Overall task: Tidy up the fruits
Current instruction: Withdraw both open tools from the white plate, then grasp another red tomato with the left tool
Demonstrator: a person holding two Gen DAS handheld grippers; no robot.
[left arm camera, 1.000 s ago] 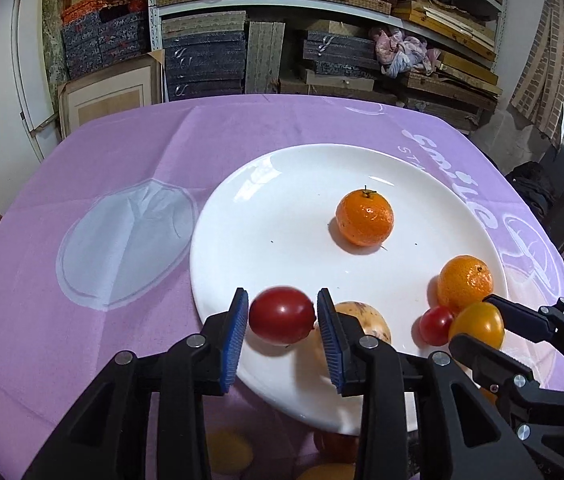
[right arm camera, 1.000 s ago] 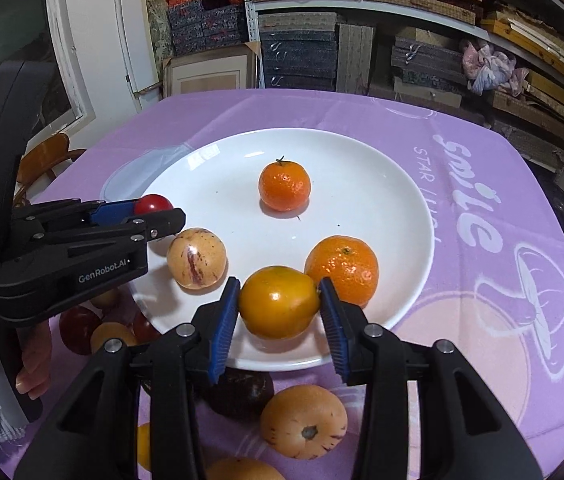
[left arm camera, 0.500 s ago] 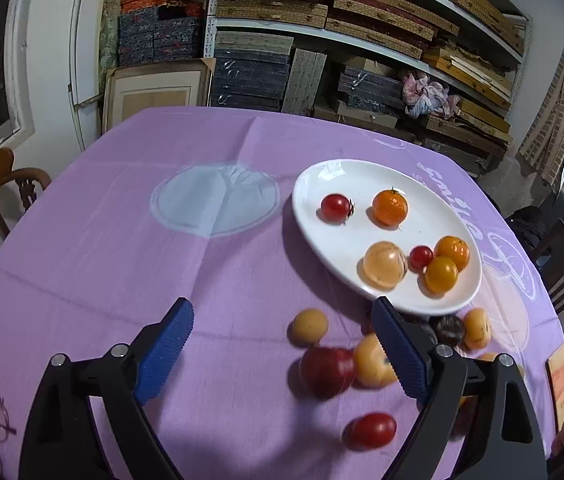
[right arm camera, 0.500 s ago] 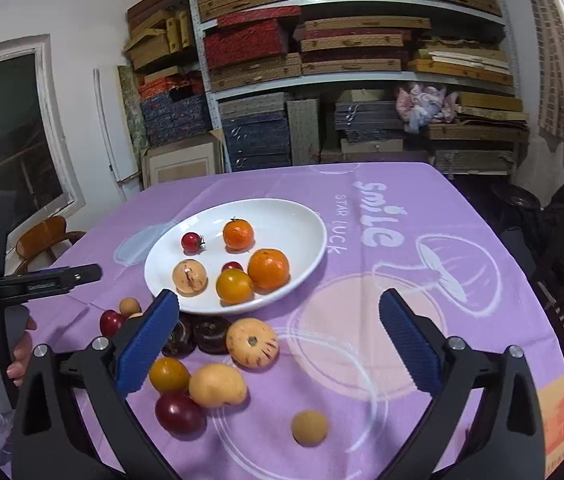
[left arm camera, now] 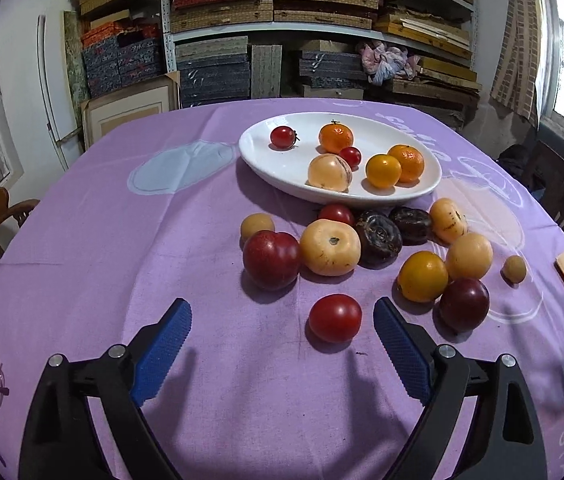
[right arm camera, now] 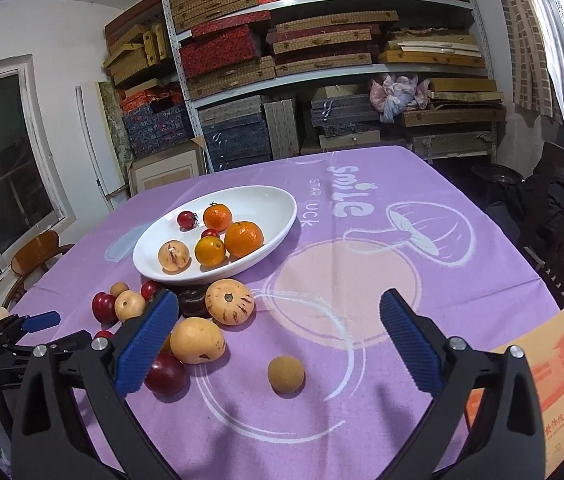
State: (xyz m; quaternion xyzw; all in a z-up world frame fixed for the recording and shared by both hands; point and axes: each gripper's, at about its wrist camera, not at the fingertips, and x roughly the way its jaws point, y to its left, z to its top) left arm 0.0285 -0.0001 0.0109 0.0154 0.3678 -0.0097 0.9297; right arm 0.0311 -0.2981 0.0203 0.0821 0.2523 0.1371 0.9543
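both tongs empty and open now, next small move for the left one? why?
Probably ease the left tongs forward and down around the red tomato. It lies loose on the purple cloth just ahead, nearer the right-hand pad, clear of the other fruit, and the white plate has room.

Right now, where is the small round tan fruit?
In the right wrist view, the small round tan fruit lies alone on the purple tablecloth, right of the loose fruit pile.

Both grippers, L (left arm camera: 282, 332) & R (right arm camera: 274, 320): jaws wide, empty.
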